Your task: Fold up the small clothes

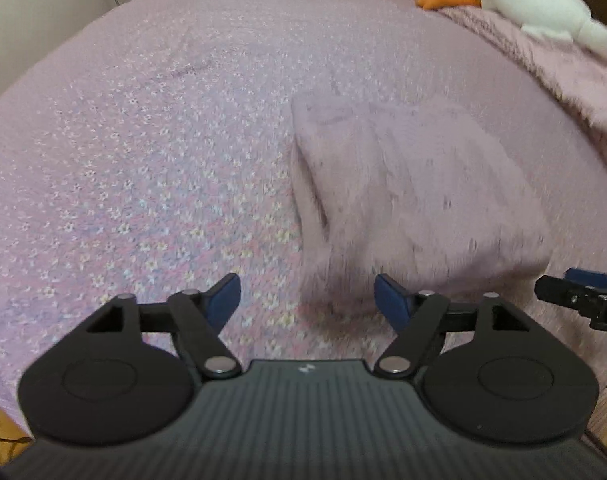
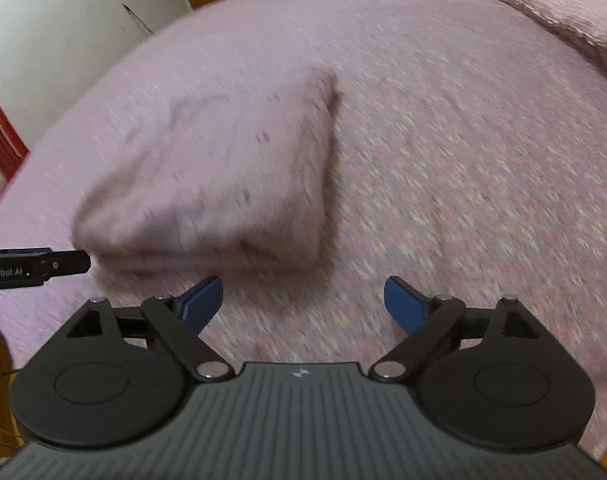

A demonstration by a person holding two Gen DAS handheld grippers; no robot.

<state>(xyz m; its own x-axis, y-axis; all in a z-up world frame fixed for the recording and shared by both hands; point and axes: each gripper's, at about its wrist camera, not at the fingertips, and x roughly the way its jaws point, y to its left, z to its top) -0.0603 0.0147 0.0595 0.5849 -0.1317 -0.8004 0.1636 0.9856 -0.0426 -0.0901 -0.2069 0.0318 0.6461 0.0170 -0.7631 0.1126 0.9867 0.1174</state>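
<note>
1. Left wrist view. We record the left tongs (image 1: 307, 300) released, blue pads spread apart with nothing between them; only the flowered bedspread (image 1: 143, 152) shows in the gap. The folded pink garment (image 1: 415, 196) lies flat on the bed ahead and to the right of these tongs, its near edge just beyond the right-hand pad. Its long axis appears to run away from us, up the bed. The tip of the right tongs (image 1: 583, 300) enters at the right margin, beside the garment's near right corner. A white plush goose (image 1: 539, 8) lies well apart, at the far right, on a pink blanket (image 1: 583, 92).

2. Right wrist view. We record the right tongs (image 2: 303, 304) released likewise, pads wide, nothing held. The garment (image 2: 223, 184) lies ahead and to the left, its near fold just beyond the left-hand pad. The left tongs (image 2: 63, 264) reach in from the left edge, level with the garment's near left corner.

3. Judgement. We reckon the garment sits between the two tongs, about equally near each; any further fold would start from its near edge. Motion blur hides finer detail.
</note>
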